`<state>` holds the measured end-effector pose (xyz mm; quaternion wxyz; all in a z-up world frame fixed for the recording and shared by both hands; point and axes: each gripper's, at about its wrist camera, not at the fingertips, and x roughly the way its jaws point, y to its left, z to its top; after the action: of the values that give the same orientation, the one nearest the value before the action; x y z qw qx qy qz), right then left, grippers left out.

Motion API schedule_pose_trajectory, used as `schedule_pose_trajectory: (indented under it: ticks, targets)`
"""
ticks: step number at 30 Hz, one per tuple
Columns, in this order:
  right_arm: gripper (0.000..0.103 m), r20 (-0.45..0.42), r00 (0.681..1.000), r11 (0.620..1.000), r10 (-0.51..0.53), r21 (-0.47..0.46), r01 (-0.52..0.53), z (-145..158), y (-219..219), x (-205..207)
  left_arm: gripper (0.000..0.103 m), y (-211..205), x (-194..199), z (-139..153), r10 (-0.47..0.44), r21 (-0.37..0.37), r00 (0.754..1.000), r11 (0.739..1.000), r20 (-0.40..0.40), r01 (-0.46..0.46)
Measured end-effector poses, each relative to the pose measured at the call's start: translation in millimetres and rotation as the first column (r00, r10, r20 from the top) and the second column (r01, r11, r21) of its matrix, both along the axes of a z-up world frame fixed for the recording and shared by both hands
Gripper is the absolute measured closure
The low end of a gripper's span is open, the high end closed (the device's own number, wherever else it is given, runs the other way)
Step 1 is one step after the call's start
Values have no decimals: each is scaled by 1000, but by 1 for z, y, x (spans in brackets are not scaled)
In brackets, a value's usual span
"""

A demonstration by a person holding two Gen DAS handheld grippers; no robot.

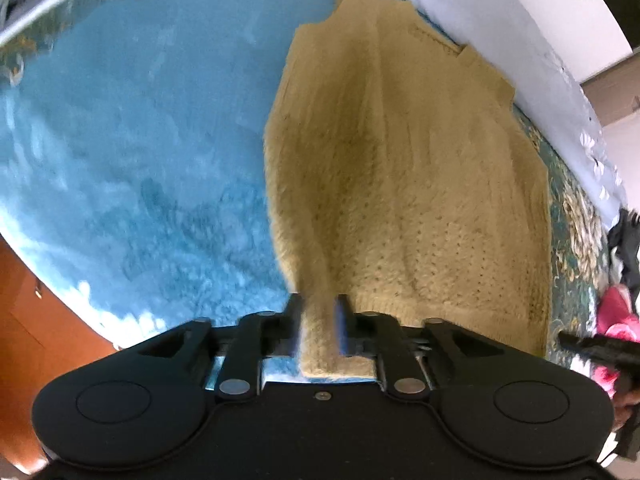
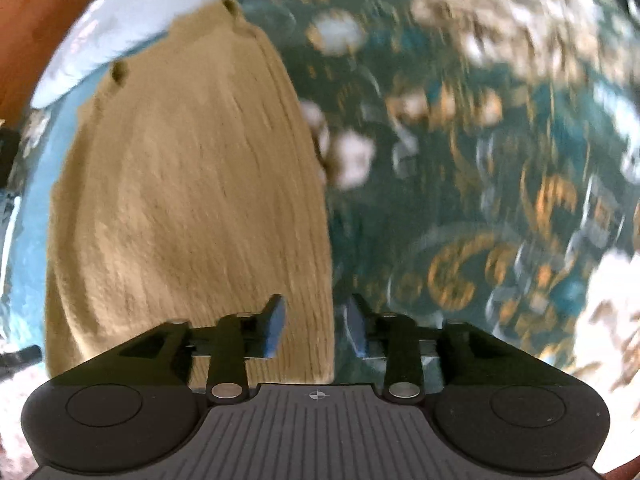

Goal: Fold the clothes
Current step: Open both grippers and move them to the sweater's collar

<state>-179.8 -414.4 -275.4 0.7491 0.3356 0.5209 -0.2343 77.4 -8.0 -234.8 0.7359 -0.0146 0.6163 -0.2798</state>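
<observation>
A fuzzy yellow knit sweater (image 1: 404, 168) lies spread on a blue blanket (image 1: 132, 152), its hem nearest me. My left gripper (image 1: 319, 326) is shut on a pinched fold of the sweater's near left hem. In the right wrist view the sweater (image 2: 188, 200) fills the left half. My right gripper (image 2: 316, 326) is open, its jaws apart over the sweater's near right edge, with nothing held. The right gripper's tip also shows at the right edge of the left wrist view (image 1: 592, 346).
A dark green patterned cover (image 2: 460, 200) with gold and white motifs lies to the right of the sweater. A white surface (image 1: 500, 24) runs along the far side. Pink (image 1: 616, 320) and dark clothes sit at the right. Orange-brown wood (image 1: 36, 320) shows at the lower left.
</observation>
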Motion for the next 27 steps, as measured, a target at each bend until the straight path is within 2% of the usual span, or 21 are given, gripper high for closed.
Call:
schedule_pose_trajectory:
  ticks: [3, 6, 9, 11, 13, 14, 16, 20, 27]
  targets:
    - [54, 36, 999, 997, 34, -73, -31, 26, -6, 14, 75, -8, 5, 26, 3, -8, 999, 1000, 42, -3]
    - [40, 95, 995, 994, 40, -100, -31, 47, -17, 29, 70, -16, 12, 55, 35, -24, 995, 999, 92, -32]
    - [30, 152, 987, 994, 47, -109, -31, 61, -29, 48, 61, -24, 25, 81, 80, -61, 988, 996, 128, -73]
    - [14, 164, 985, 994, 44, -107, -27, 67, -34, 67, 57, -32, 38, 96, 97, -84, 983, 993, 156, -84]
    - [13, 192, 981, 994, 41, -112, -20, 76, -37, 86, 52, -43, 54, 109, 104, -95, 977, 992, 188, -87]
    - [1, 206, 978, 993, 40, -115, -17, 80, -38, 95, 48, -48, 63, 112, 102, -100, 974, 992, 200, -83]
    - [1, 237, 971, 991, 41, -136, -8, 85, -40, 113, 40, -65, 84, 117, 92, -93, 968, 993, 234, -72]
    - [1, 226, 973, 983, 41, -186, 2, 86, -49, 156, 22, -100, 129, 112, 72, -96, 948, 994, 310, -44]
    - [1, 244, 970, 991, -6, -129, 39, 59, -74, 215, 21, -160, 206, 74, -43, -80, 959, 994, 279, 68]
